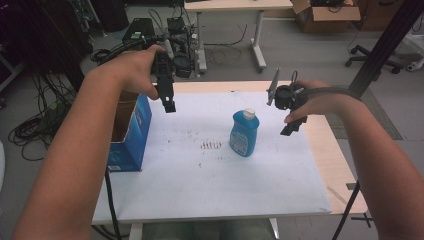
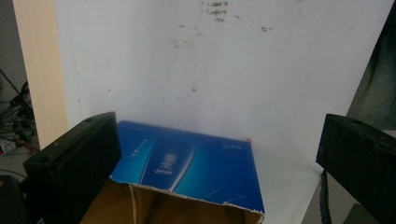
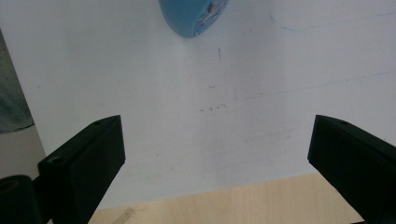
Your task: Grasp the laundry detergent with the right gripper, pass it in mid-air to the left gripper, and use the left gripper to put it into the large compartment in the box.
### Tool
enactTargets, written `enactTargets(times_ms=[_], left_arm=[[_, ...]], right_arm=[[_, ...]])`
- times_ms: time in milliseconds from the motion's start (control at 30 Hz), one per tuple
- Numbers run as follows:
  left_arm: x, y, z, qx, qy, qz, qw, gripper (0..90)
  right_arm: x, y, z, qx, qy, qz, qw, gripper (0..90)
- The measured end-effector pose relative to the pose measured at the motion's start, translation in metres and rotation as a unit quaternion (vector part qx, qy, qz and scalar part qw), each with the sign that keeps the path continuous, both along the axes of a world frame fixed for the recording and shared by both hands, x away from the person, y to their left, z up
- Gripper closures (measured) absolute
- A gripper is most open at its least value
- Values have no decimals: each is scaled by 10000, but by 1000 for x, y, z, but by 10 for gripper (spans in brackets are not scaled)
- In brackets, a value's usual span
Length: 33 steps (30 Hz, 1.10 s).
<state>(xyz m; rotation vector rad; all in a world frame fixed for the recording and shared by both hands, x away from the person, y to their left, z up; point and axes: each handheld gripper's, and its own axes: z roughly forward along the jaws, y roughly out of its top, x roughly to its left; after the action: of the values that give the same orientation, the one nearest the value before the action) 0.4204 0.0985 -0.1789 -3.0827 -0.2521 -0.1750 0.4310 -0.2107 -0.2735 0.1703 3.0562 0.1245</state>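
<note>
the white bench (image 1: 280,170) is carrying a blue bottle (image 1: 244,133) at its middle and an open blue box (image 1: 131,135) at its left edge. i am holding my left gripper (image 1: 170,105) over the box and my right gripper (image 1: 292,127) just right of the bottle, both sets of fingers released and grasping nothing.

Both raised forearms hold a hand-held gripper (image 1: 169,102) (image 1: 291,125), jaws spread wide.

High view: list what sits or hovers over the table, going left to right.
Blue box → left gripper → blue bottle → right gripper, all above or on the white table.
</note>
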Motion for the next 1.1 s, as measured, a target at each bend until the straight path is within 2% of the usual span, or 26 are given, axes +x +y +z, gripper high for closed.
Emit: enactTargets(times_ms=[233,567,767,1100], left_arm=[[0,1,-3,65,21,4,10000,2],[-2,7,-6,15,45,24,10000,2],[-9,10,-11,9,60,19,10000,3],[-32,12,-22,22,86,-74,9999,4]], right_arm=[[1,0,0,-14,13,1,10000,41],[-1,0,-1,-5,-17,-26,10000,41],[-5,-1,-2,5,-38,-52,10000,40],[-17,-4,-9,137,-44,-105,9998,41]])
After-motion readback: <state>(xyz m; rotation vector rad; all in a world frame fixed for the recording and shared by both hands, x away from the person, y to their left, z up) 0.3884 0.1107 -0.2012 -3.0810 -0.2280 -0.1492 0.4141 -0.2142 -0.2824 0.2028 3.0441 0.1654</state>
